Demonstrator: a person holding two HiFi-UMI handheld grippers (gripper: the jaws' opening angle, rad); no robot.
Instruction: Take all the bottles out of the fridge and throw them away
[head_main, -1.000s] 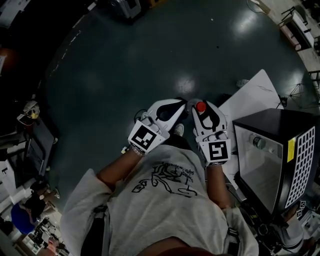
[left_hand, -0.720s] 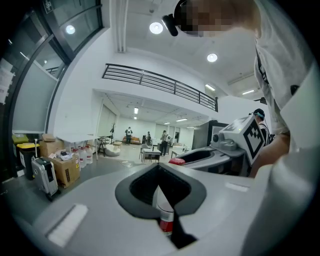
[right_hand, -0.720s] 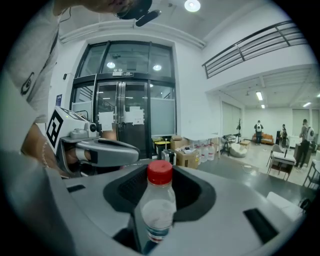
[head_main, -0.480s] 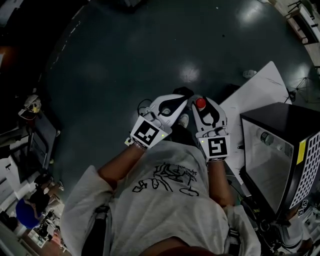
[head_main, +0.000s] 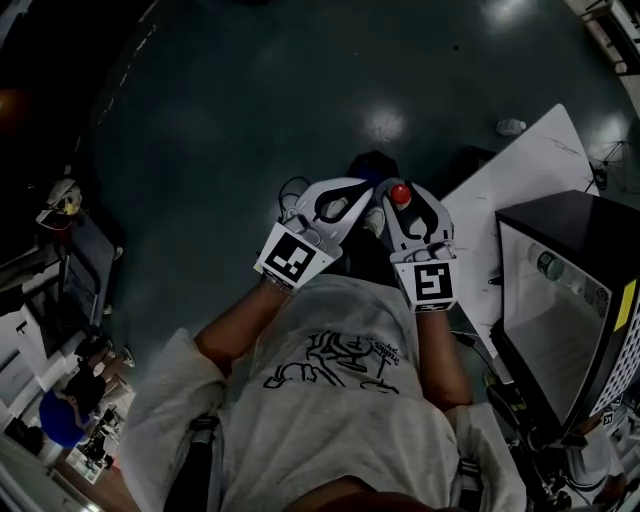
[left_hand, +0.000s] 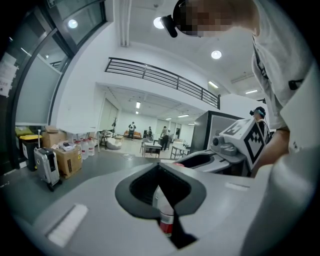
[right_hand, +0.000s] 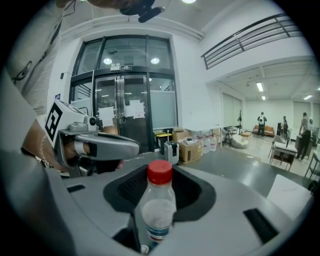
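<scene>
In the head view my two grippers hang side by side over the dark floor, in front of the person's chest. My left gripper (head_main: 352, 196) is shut on a clear bottle with a red label (left_hand: 165, 216), mostly hidden between the jaws. Beside it, my right gripper (head_main: 398, 190) is shut on a clear bottle with a red cap (right_hand: 159, 200), whose cap (head_main: 400, 194) pokes out between the jaws. The black fridge (head_main: 590, 235) stands at the right. Another bottle (head_main: 547, 265) shows behind its glass front.
A large white sheet (head_main: 520, 180) lies on the floor beside the fridge. Cluttered equipment (head_main: 62, 215) lines the left edge. The right gripper view shows cardboard boxes (right_hand: 192, 149) and a suitcase (right_hand: 171, 151) by glass doors (right_hand: 127, 112). People stand far off.
Both grippers have sunk lower, each still holding its bottle. In the head view the fridge has slid towards the right edge.
</scene>
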